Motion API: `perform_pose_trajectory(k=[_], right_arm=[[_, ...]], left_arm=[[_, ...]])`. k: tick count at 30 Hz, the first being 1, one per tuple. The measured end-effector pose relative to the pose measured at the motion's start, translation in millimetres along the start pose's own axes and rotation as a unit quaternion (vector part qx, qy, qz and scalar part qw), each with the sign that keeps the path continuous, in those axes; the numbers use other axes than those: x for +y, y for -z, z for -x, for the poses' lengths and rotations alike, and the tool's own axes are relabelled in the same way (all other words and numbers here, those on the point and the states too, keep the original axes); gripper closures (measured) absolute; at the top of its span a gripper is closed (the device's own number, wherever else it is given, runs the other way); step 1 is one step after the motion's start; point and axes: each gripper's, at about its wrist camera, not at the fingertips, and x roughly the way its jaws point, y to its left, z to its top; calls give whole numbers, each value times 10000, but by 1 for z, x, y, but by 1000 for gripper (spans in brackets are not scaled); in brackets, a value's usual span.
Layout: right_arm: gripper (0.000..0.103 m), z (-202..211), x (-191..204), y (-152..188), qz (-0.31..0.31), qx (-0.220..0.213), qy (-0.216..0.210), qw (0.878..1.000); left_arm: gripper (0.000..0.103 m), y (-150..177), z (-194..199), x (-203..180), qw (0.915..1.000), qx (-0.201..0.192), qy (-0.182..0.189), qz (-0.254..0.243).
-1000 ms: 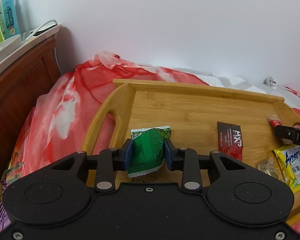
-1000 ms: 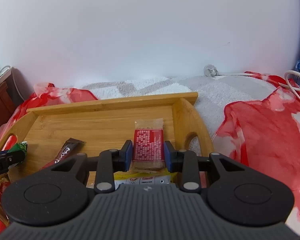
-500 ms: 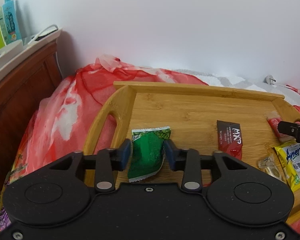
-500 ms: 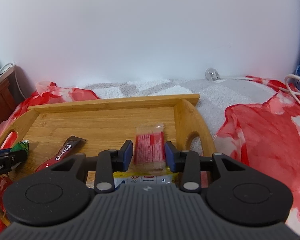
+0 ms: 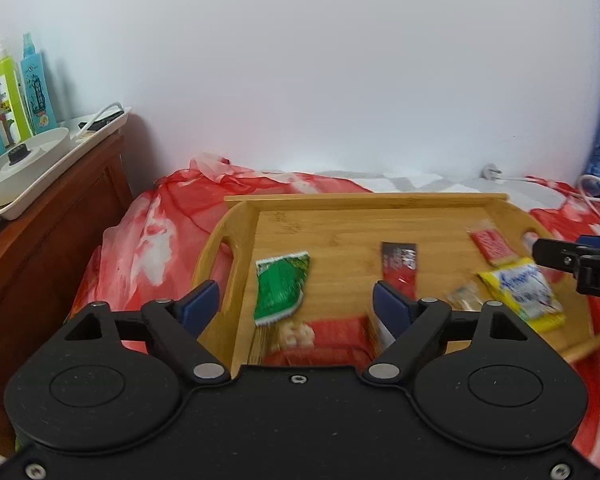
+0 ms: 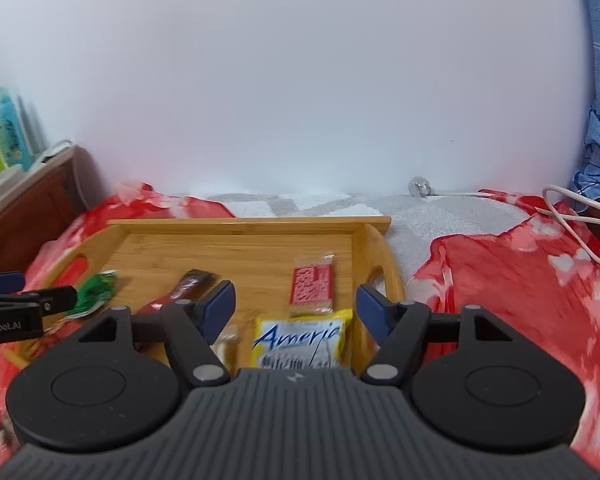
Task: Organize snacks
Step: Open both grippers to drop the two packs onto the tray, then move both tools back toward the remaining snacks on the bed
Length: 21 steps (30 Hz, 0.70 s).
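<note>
Bamboo tray (image 5: 380, 200) holding green packet (image 5: 282, 287), red packet (image 6: 313, 288) | I'm seeing left gripper (image 5: 296, 306), right gripper (image 6: 296, 305) just opening, nothing between | judging: placing done, next fetching another snack.

The right gripper (image 6: 296, 304) has its jaws wide apart; they just opened, w/ nothing pinched. Just ahead of it, a red snack pack (image 6: 312, 290) lies flat on the wooden tray (image 6: 236, 227). A yellow pack (image 6: 298, 342) sits right under the gripper. Off to its left: a dark bar (image 6: 188, 286), a green pack (image 6: 96, 290) & the left gripper (image 6: 28, 300).
</note>
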Motion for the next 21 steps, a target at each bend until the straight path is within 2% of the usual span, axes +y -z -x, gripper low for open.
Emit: perform_pose_trajectory(k=[2,12,17,21], right_arm=[[17,14,4,4,4,-82,-62,9999],[10,71,19,35,97,-389,-322,9987],[1,90,23,54,155,-415,-363,9984],[0,102,23,69,195,-388,-367,9984]], left_arm=[[16,5,14,-3,10000,-55,24,-53],[11,37,65,-6,9998,-116,121,-133],[10,56,81,-6,9996,-45,230,-129],[10,70,90,-4,9996,-16,284,-73]])
